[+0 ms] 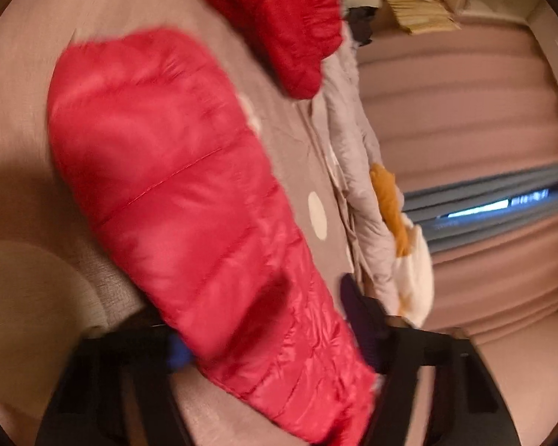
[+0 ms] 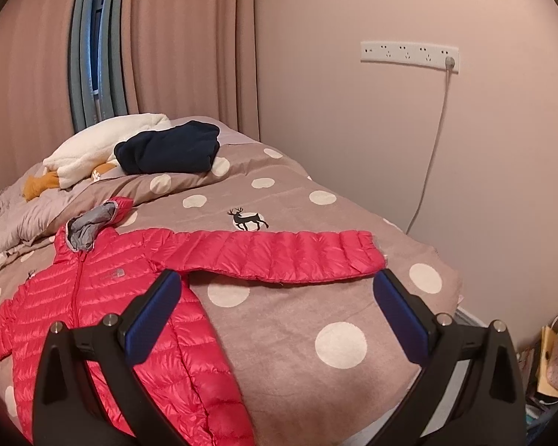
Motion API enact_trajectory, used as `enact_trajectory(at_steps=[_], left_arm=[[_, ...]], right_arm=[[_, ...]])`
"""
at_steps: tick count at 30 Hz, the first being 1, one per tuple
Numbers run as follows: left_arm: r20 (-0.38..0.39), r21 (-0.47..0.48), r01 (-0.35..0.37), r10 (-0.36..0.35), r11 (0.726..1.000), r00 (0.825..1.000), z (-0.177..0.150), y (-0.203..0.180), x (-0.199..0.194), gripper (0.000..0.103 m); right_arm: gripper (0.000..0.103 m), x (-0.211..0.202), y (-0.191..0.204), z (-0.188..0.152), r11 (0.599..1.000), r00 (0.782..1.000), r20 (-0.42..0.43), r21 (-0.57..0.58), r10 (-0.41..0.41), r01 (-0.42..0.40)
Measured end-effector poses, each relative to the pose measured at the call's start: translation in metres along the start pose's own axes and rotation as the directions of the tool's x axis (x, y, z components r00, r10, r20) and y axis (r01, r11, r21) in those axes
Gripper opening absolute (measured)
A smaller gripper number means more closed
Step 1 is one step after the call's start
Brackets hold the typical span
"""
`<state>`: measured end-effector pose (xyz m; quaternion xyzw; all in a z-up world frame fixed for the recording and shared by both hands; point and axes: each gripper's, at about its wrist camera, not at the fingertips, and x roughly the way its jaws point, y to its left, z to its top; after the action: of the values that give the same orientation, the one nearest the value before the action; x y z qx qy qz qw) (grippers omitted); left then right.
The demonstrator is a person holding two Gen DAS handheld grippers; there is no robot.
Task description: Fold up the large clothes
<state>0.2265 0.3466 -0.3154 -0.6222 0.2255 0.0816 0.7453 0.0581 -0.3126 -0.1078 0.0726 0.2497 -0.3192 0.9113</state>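
The bed (image 2: 297, 338), under a taupe polka-dot cover, carries a red down jacket (image 2: 104, 319) just ahead of the right hand-held gripper (image 2: 275, 290); farther off lie a navy garment (image 2: 167, 150) and a white plush toy (image 2: 93, 148).

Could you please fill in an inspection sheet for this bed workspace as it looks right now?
Surface: bed cover, brown with white dots and a deer print.
Job's things: red puffer jacket front up, zipped, one sleeve stretched out sideways.
Clutter: dark folded garment, white fleece, mustard item at the far end.
Grippers: right gripper open, above the cover, holding nothing; left gripper around a red sleeve, view blurred, grip unclear.
Cables: one cord hanging from the wall socket strip.
Surroundings: pink curtains, plain wall.
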Motion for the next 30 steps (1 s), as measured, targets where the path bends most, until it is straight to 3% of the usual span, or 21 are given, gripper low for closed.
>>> enact_trajectory(at_steps=[2, 4, 6, 10, 14, 18, 21, 23, 24, 26, 28, 30], left_arm=[[-0.021, -0.082, 0.013, -0.015, 0.997, 1.000, 0.003, 0.016, 0.008, 0.018], [-0.029, -0.127, 0.012, -0.015, 0.992, 0.999, 0.006, 0.027, 0.012, 0.013], [-0.018, -0.090, -0.011, 0.010, 0.996, 1.000, 0.004, 0.021, 0.011, 0.013], [0.037, 0.051, -0.136, 0.134, 0.989, 0.990, -0.005, 0.002, 0.014, 0.012], [0.022, 0.022, -0.122, 0.121, 0.992, 0.992, -0.003, 0.006, 0.016, 0.012], [0.020, 0.006, -0.098, 0.097, 0.995, 0.995, -0.001, 0.011, 0.013, 0.012], [0.036, 0.059, -0.117, 0.115, 0.991, 0.993, -0.005, 0.005, 0.014, 0.012], [0.042, 0.060, -0.120, 0.118, 0.991, 0.992, -0.005, 0.003, 0.014, 0.012], [0.044, 0.061, -0.120, 0.118, 0.991, 0.992, -0.005, 0.003, 0.015, 0.012], [0.051, 0.074, -0.130, 0.126, 0.989, 0.991, -0.006, 0.002, 0.015, 0.012], [0.063, 0.097, -0.149, 0.143, 0.984, 0.988, -0.008, -0.001, 0.016, 0.012], [0.077, 0.111, -0.166, 0.158, 0.980, 0.984, -0.009, -0.003, 0.016, 0.012]], right_arm=[[0.103, 0.014, -0.006, 0.000, 1.000, 1.000, -0.025, 0.030, 0.005, -0.004], [0.103, 0.026, -0.012, -0.001, 0.998, 0.999, -0.030, 0.060, 0.025, -0.024], [0.103, 0.039, -0.016, -0.002, 0.997, 0.998, -0.037, 0.070, 0.042, -0.039], [0.102, 0.070, -0.037, -0.006, 0.991, 0.996, -0.075, 0.126, 0.045, -0.036], [0.102, 0.096, -0.081, -0.004, 0.965, 0.995, -0.065, 0.257, 0.070, -0.051], [0.102, 0.149, -0.139, -0.005, 0.900, 0.985, -0.128, 0.433, 0.114, -0.048], [0.100, 0.200, -0.173, -0.021, 0.855, 0.971, -0.225, 0.517, 0.083, 0.046], [0.098, 0.226, -0.185, -0.037, 0.812, 0.957, -0.241, 0.584, 0.163, 0.009], [0.099, 0.231, -0.187, -0.042, 0.796, 0.963, -0.206, 0.606, 0.173, -0.013], [0.099, 0.231, -0.184, -0.041, 0.801, 0.976, -0.155, 0.598, 0.154, -0.031], [0.097, 0.236, -0.173, -0.037, 0.826, 0.977, -0.158, 0.563, 0.144, -0.031], [0.077, 0.246, -0.163, -0.033, 0.862, 0.976, -0.181, 0.507, 0.125, -0.016]])
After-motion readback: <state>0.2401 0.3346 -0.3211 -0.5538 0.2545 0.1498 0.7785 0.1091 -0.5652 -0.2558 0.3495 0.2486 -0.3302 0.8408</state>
